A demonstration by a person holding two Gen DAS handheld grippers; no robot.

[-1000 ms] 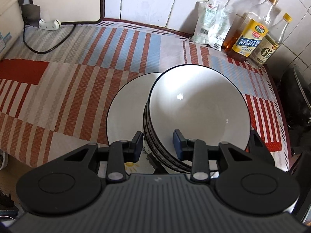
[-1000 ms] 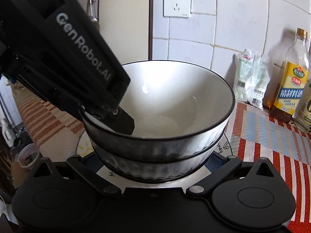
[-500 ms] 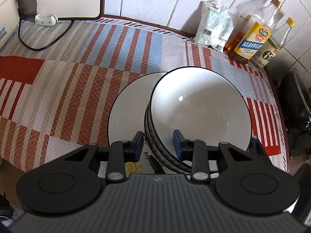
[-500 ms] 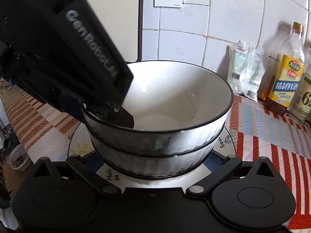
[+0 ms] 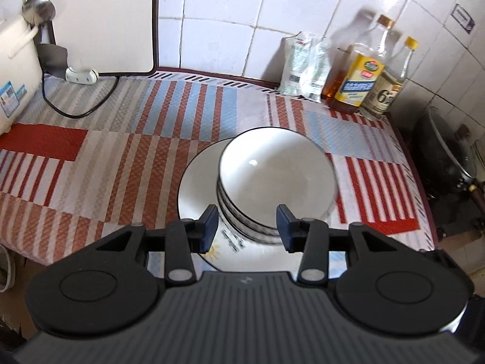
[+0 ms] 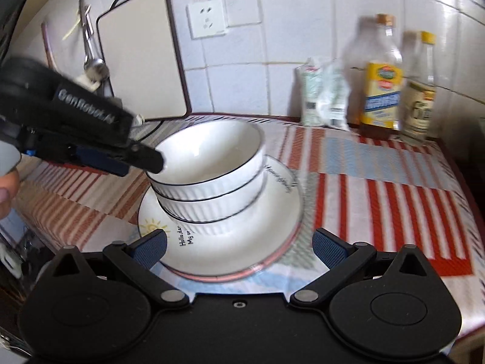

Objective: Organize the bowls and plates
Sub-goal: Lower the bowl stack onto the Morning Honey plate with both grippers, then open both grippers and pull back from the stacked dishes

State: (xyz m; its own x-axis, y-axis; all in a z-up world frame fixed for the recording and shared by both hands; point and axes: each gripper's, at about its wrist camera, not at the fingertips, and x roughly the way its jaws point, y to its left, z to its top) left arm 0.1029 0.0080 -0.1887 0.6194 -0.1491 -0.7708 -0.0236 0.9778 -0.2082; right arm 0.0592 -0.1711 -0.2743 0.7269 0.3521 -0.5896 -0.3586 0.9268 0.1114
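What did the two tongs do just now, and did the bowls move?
The left tongs were pinching the top bowl's rim; they have just been opening, let go and pulled back. The right tongs, which straddled the stack, backed away too, open and empty. The bowls stayed stacked on the plate, and the bottles by the wall stayed put.

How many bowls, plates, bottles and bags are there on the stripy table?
Bowls: 3, stacked
Plates: at least 2, stacked under the bowls
Bottles: 3 by the wall
Bags: 2 beside the bottles
Total: 10
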